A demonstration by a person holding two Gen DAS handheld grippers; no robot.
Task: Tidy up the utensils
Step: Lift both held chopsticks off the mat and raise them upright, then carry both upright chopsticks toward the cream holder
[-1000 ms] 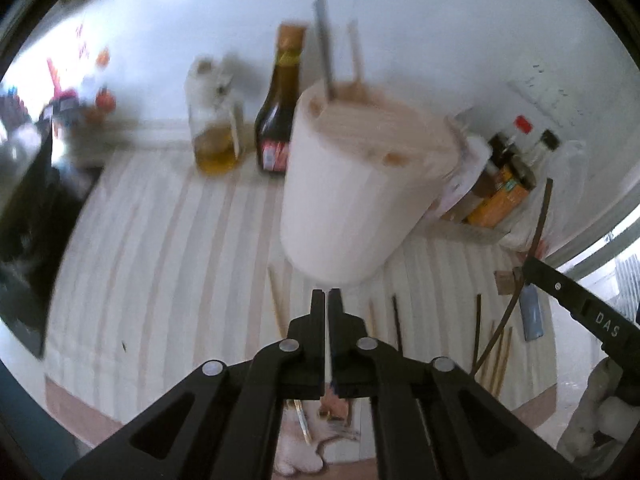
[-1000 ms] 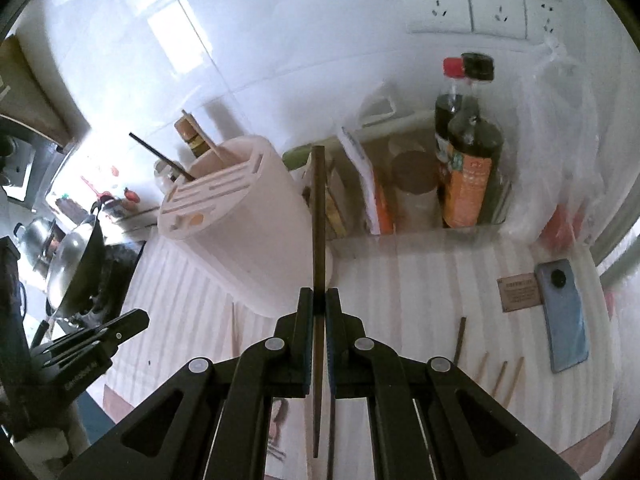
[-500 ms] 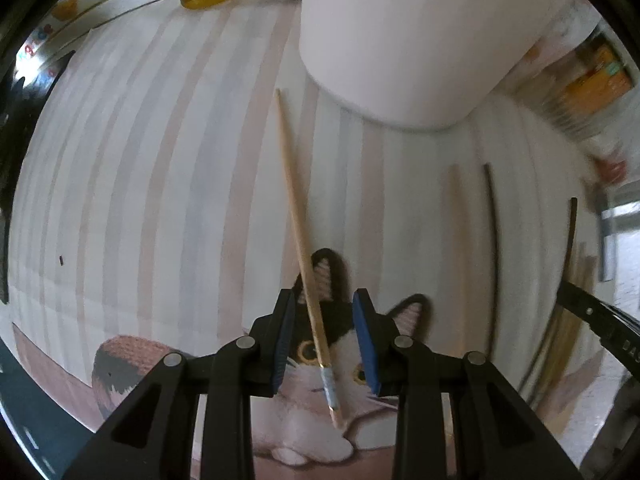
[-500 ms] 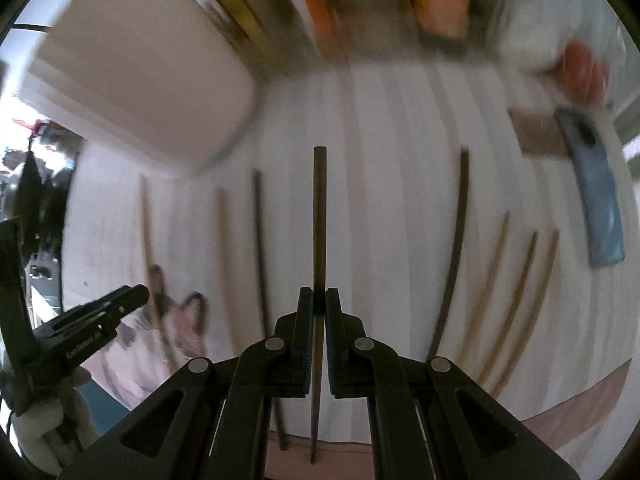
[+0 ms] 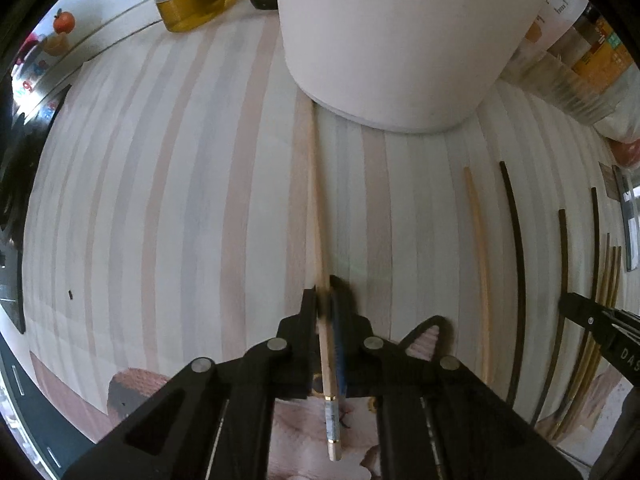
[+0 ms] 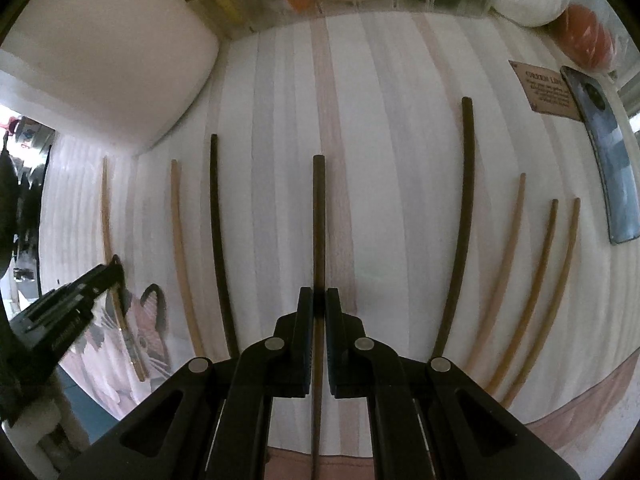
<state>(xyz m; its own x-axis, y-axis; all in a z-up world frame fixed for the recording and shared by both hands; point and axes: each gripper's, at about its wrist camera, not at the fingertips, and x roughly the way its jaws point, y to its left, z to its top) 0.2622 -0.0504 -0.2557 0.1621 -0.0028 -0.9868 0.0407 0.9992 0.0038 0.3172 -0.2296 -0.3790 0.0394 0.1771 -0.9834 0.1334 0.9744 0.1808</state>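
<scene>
- Left gripper [image 5: 325, 300] just closed, pinching pale wooden chopstick [image 5: 318, 216] with banded end, flat on striped mat [image 5: 180, 200].
- Right gripper [image 6: 319, 304] clamped on dark brown chopstick [image 6: 319, 216], mid-row.

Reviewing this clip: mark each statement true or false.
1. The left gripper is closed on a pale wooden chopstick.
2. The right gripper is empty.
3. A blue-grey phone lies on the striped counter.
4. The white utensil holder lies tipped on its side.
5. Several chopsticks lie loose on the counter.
1. True: the left gripper pinches the pale wooden chopstick.
2. False: the right gripper is shut on a dark brown chopstick.
3. True: the blue-grey phone lies on the striped counter.
4. False: the white utensil holder stands upright.
5. True: for instance a dark loose chopstick.
</scene>
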